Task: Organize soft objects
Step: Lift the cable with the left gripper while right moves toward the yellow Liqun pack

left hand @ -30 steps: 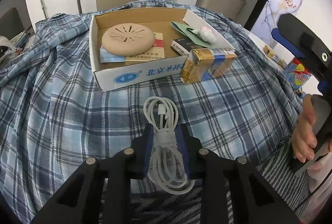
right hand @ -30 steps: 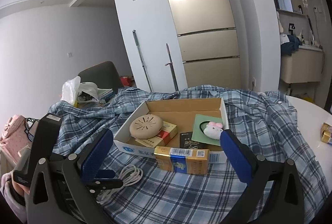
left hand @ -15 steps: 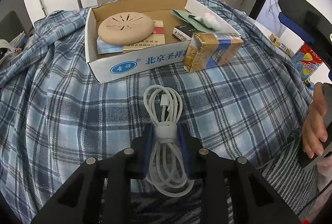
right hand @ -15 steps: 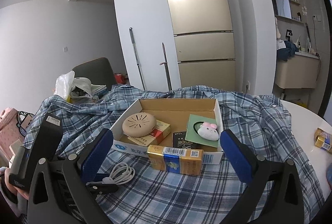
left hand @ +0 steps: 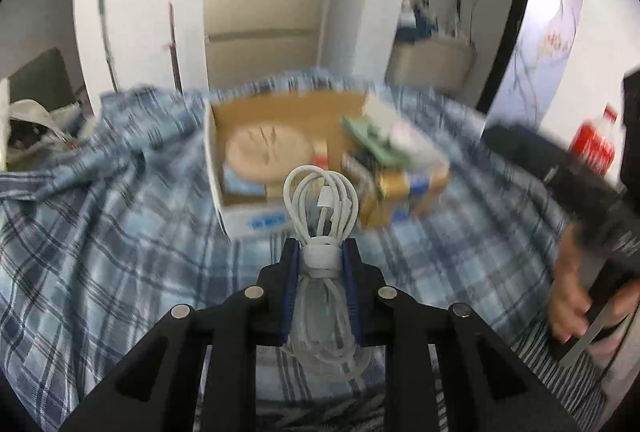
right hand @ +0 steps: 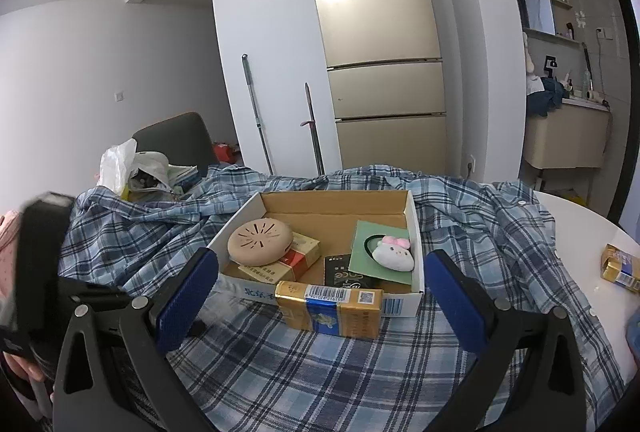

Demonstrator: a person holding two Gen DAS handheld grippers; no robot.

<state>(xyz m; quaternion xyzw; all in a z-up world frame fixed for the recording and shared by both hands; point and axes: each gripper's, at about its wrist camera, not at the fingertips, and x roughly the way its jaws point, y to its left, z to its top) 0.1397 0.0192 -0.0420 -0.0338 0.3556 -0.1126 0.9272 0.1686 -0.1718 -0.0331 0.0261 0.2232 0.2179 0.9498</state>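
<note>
Left hand-held gripper (left hand: 320, 264) clamped on coiled white charging cable (left hand: 320, 200), cardboard box (left hand: 214, 168) just ahead; right hand-held gripper (right hand: 320, 288) jaws wide apart, empty.

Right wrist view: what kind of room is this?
Most likely a home kitchen or dining area: a gold fridge against the wall, a counter with bottles at right, and a table draped in plaid cloth.

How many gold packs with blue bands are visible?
2: one gold pack on the plaid cloth before the cardboard box; another gold pack on the white table, far right.
</note>
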